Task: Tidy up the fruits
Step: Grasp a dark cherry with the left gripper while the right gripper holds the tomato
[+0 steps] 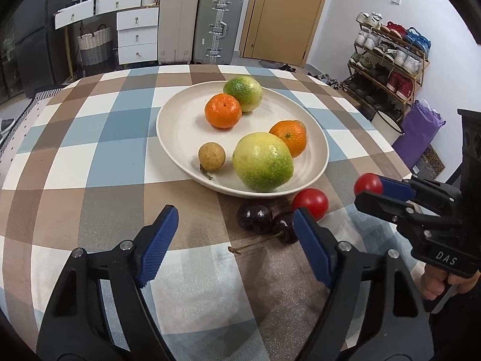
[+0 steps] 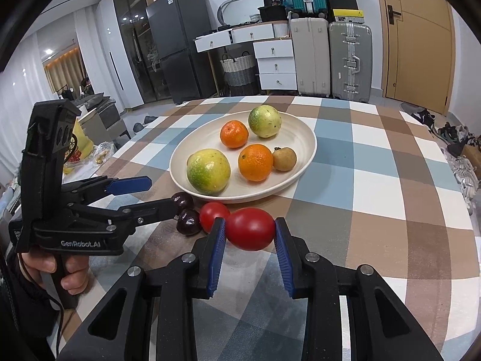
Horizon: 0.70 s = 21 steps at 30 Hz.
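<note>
This is somebody's home, a lived-in dining corner near the entrance. A round table wears a checked cloth, and a cream plate of fruit sits on it. Against the far wall stand white drawers, a woven basket and two big suitcases, with shoe boxes stacked above. A dark fridge stands to the left, a wooden door to the right, and a loaded shoe rack lines the wall beside it.
</note>
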### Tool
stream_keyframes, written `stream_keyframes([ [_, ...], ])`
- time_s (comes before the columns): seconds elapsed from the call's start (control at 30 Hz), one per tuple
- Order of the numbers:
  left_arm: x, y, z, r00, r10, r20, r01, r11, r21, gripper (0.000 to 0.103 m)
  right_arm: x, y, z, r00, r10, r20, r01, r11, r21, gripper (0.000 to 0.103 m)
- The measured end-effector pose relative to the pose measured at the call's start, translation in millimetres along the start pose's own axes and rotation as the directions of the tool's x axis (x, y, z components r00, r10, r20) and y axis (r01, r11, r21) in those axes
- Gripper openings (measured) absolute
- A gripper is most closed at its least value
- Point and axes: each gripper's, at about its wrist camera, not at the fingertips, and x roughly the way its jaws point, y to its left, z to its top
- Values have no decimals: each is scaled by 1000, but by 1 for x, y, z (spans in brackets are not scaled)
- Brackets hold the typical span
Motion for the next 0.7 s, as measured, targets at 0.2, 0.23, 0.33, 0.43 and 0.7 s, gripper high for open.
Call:
stream_keyframes([
  [0.2, 12, 9, 2, 998, -53, -39, 51, 997, -61, 61, 0, 0, 0, 1000, -2, -1, 2, 1000, 3, 33],
  [0.23, 12, 9, 2, 997, -61, -41, 59, 996, -65, 60, 0, 0, 0, 1000, -2, -1, 2, 1000, 5, 33],
  [0.33, 16, 14, 2, 994, -96, -51, 91, 991, -95, 58, -1, 1, 0, 1000, 0, 0, 0, 1000, 2, 33],
  [0.43, 18, 20, 3, 989, -141, -54, 132, 982, -137, 47, 0, 1, 0, 1000, 0, -1, 0, 1000, 1, 33],
  [0.7, 20, 24, 2, 973, -225, -59, 212, 962, -175, 23, 0, -1, 0, 1000, -2, -1, 2, 1000, 6, 33],
])
